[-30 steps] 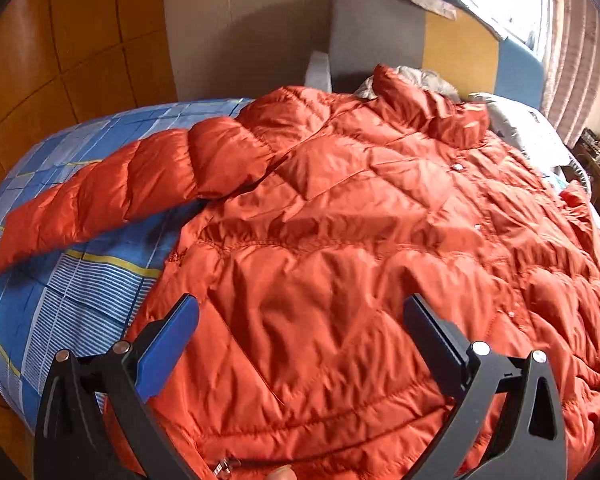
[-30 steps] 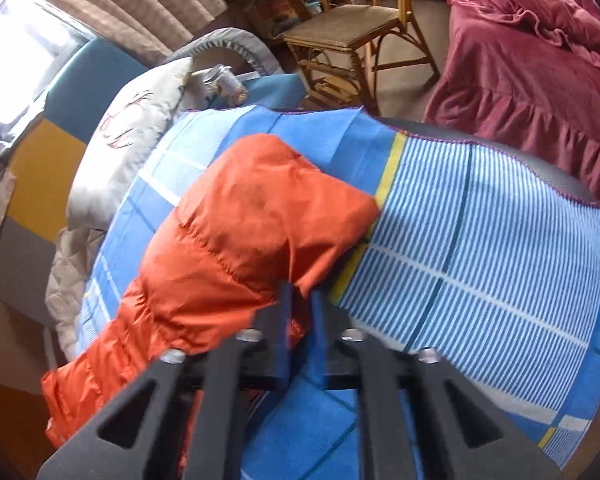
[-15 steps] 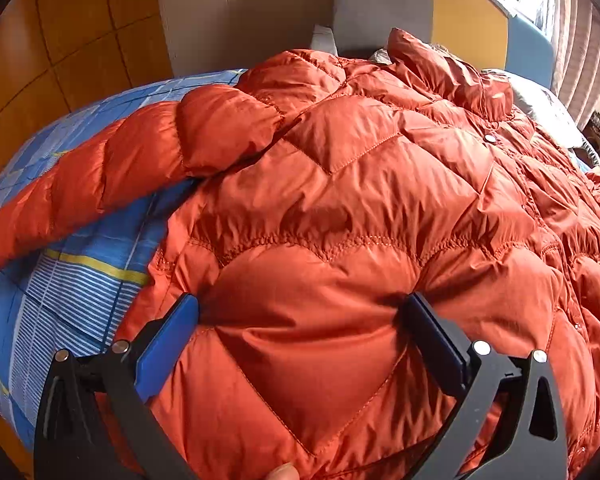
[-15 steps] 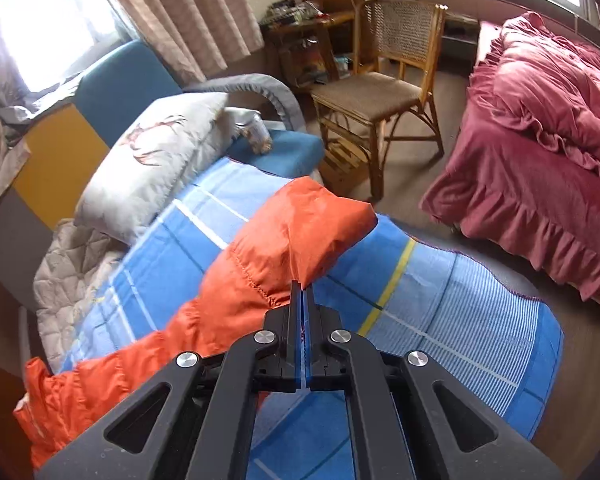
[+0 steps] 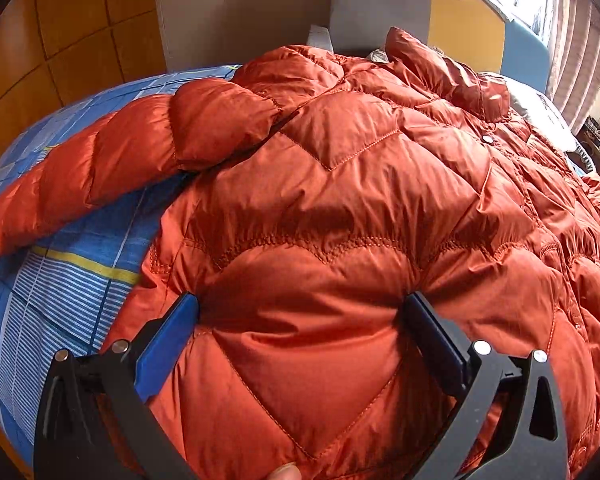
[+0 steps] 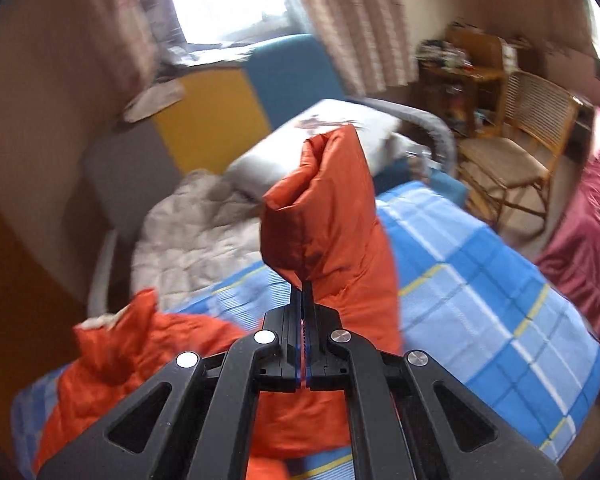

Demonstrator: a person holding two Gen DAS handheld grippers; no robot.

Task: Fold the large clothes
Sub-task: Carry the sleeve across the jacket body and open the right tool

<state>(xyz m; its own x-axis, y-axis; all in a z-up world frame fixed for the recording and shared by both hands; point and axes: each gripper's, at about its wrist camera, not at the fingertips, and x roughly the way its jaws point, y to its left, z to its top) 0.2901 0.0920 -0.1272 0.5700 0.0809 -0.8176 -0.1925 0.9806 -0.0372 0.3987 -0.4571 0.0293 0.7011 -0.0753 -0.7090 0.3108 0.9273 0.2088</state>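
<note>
Sleeve (image 6: 332, 216) now lifted off the bedspread (image 6: 480, 280) — right fingers (image 6: 303, 300) pinched on it, left fingers (image 5: 300, 312) spread, pressing the jacket (image 5: 340, 208).

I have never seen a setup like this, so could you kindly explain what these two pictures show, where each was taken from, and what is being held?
There is no robot here: a person holds a simple two-finger gripper in each hand, and a small wide-angle camera on each gripper looks forward along its fingers. That is why black fingers fill the bottom of each picture.

In the left-hand picture, the left gripper stands wide open, its two fingers pressed down into the body of an orange puffer jacket. The jacket lies spread on a bed with a blue checked sheet, one sleeve stretched out to the side.

In the right-hand picture, which is blurred, the right gripper is shut on the end of the jacket's other sleeve and holds it up off the bed. Behind are a pillow, a wicker chair and a window with curtains.
</note>
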